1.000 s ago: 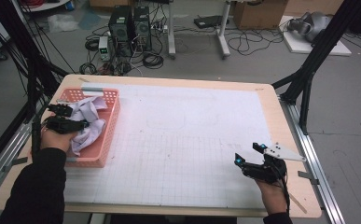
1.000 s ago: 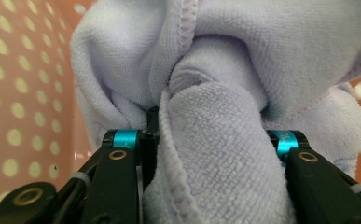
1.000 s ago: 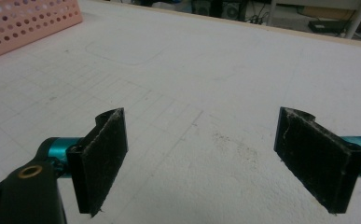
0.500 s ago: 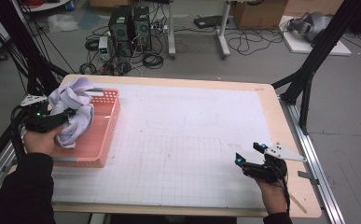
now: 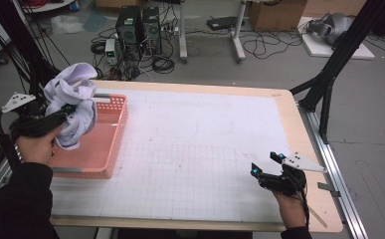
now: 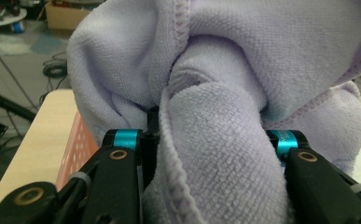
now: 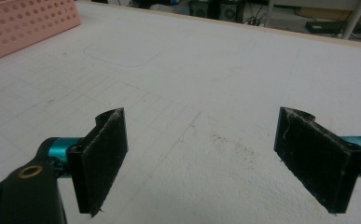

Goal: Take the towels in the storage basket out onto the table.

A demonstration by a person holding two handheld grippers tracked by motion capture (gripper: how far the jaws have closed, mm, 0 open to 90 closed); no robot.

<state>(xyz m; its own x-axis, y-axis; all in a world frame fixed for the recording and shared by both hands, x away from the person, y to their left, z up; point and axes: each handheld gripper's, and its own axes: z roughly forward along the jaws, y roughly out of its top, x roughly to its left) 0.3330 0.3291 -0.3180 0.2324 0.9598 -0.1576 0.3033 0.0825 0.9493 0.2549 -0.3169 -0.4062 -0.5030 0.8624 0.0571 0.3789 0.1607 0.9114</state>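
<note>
1. Step: left gripper (image 5: 55,119) has the towel (image 5: 73,107) bunched between its jaws, held in the air over the basket (image 5: 105,144), at 9 o'clock on the table (image 5: 284,107).
2. Right gripper (image 5: 269,169) at 5 o'clock, jaws wide, nothing in them.
3. Next, likely: carry the towel to mid-mat (image 5: 205,149), then spread it using both grippers.
4. Gridded white mat; PC towers (image 5: 140,25) and cables (image 5: 259,45) on the floor at 12.

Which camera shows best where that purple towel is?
The high view: the towel hangs bunched in the left gripper, lifted above the pink basket. The left gripper view gives a close look at its folds between the jaws. The right gripper view looks across the table.
</note>
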